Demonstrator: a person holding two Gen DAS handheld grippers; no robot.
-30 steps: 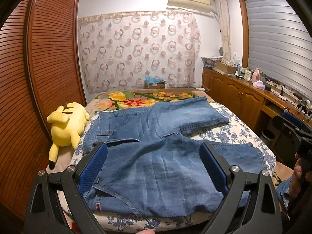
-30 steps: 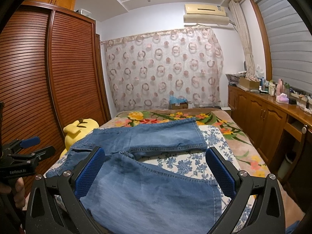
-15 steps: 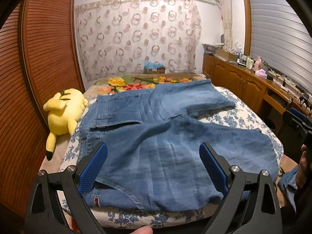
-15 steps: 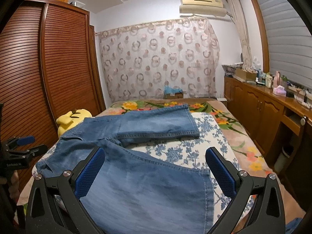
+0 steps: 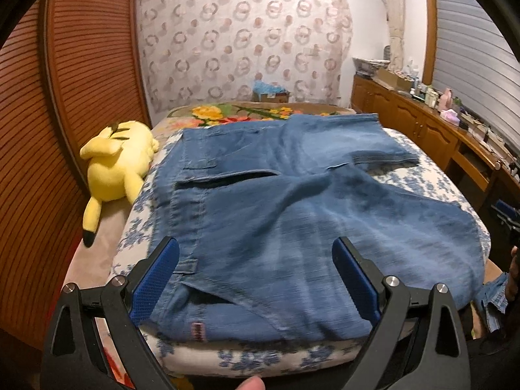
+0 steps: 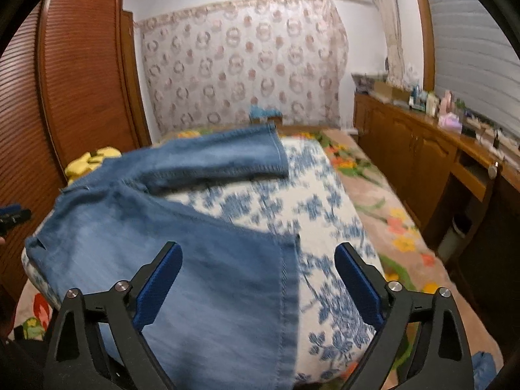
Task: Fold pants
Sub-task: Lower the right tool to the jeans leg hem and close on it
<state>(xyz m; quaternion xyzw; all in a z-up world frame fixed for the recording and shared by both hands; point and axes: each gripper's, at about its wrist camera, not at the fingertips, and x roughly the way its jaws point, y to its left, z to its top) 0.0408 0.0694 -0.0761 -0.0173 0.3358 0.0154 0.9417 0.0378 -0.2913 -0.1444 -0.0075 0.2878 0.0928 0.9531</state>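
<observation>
Bed (image 5: 136, 227), blue-floral sheet: denim pants (image 5: 292, 214) spread flat across near half (legs splayed rightward); yellow plush toy (image 5: 117, 165) at left edge.

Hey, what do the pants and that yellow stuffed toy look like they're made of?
The pants look like faded blue denim: visible weave, stitched seams and hems, matte finish. The yellow stuffed toy looks like soft plush fabric, probably synthetic, with a smooth, slightly fuzzy surface.

left gripper (image 5: 255, 279): black triangular-cutout frame, blue textured pads, silver screws | right gripper (image 6: 256, 282): same black frame, blue pads, silver screws | fingertip (image 5: 249, 383): bare, at bottom edge
</observation>
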